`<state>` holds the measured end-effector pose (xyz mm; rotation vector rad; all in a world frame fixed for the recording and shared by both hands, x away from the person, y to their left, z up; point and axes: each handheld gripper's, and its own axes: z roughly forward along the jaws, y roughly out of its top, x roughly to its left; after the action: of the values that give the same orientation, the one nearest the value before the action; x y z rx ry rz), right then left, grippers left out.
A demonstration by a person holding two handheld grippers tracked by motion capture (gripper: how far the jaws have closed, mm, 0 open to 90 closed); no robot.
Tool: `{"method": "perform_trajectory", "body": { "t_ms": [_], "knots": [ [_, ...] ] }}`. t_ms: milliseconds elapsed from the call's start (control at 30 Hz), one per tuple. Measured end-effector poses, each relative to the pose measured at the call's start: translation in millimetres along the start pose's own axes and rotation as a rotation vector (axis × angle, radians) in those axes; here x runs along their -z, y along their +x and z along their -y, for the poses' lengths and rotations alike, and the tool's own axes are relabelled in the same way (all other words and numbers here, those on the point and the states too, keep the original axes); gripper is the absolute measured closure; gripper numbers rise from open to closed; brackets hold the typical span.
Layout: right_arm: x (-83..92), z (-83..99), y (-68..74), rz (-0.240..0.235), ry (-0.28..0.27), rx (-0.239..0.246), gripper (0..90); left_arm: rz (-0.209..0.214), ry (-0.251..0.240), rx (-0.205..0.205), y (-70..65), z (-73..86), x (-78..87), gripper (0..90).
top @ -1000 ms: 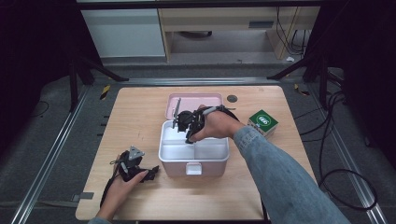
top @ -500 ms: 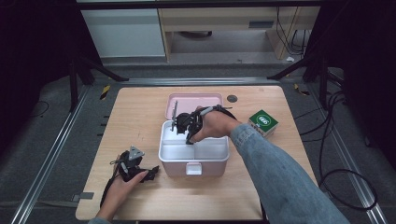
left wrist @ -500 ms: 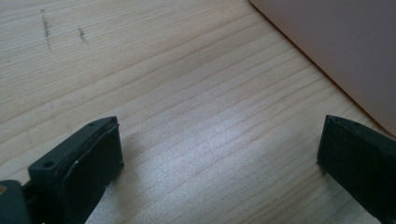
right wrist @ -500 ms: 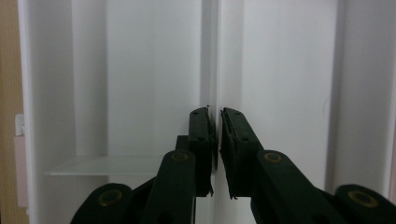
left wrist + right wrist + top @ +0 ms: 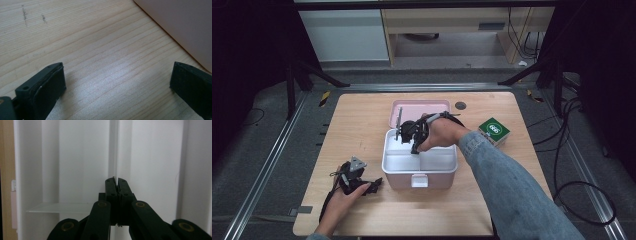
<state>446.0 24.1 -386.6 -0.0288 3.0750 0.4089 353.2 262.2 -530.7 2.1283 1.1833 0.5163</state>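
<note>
Centrally, right hand-held gripper (image 5: pixel 115 185) clamps divider (image 5: pixel 113 150); box (image 5: pixel 419 170) mid-table.

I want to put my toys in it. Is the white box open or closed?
Open. The white box shows its bare inside compartments, and its pink lid lies flat on the table behind it.

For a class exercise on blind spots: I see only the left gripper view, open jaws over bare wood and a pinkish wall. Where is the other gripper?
Observer: The right gripper is over the open white box at the table's middle.
Operator: Are its jaws open too?
Observer: No, the right gripper view shows them shut on a white divider inside that box.
Operator: Anything else on the table?
Observer: A pink lid lies just behind the box, and a small green box sits to its right.
</note>
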Motion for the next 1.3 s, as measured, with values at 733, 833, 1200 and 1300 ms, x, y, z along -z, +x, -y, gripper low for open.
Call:
{"method": "perform_trajectory", "body": {
  "t_ms": [733,833,1200,1300],
  "knots": [
    [25.1,7.2,-0.5,0.013,-0.111,-0.042,89.6,-0.001,0.0,-0.002,0.1,-0.1,0.0,0.0],
    [33.7,8.8,-1.2,0.023,-0.142,-0.057,89.7,0.002,0.001,0.001,0.0,-0.1,0.1,0.0],
    [74.2,18.4,3.8,0.088,-0.251,-0.1,89.7,0.001,0.001,0.001,0.0,-0.1,0.1,0.0],
    [84.7,23.5,5.1,0.112,-0.272,-0.113,89.8,0.002,0.001,0.001,0.0,-0.1,0.1,0.0]
  ]
}}
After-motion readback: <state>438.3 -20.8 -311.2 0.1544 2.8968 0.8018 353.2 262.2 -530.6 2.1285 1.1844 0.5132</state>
